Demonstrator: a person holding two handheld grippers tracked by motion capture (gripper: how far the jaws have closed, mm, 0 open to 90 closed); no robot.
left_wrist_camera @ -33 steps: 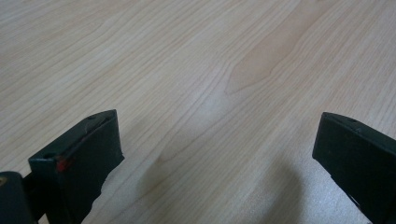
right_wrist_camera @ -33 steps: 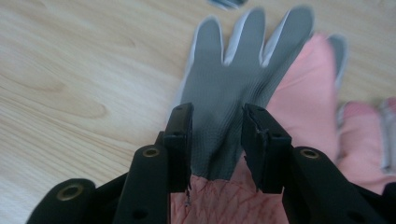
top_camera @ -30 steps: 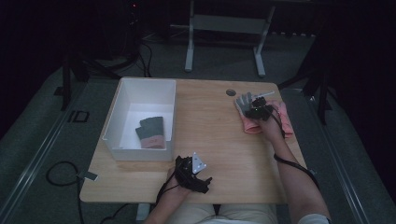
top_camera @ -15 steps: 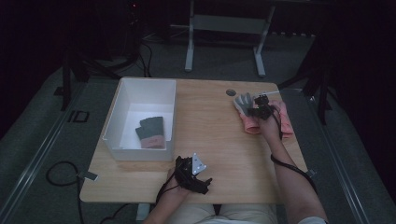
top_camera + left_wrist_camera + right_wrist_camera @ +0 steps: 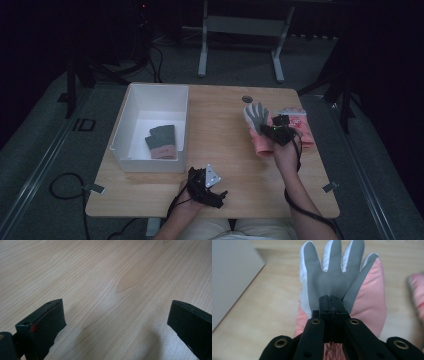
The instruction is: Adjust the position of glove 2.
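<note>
Right gripper view: right gripper (image 5: 331, 305) clenched on the glove (image 5: 337, 277), its fingertips cut off at top. High view places the glove right of the box (image 5: 131, 120); left gripper (image 5: 115, 322) released over bare tabletop (image 5: 105, 270).

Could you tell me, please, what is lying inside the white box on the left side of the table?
Inside the white box lies a dark grey glove with a pink cuff, flat on the floor. It may be two gloves overlapping; the pictures do not settle that, nor whether anything sits beneath.
</note>
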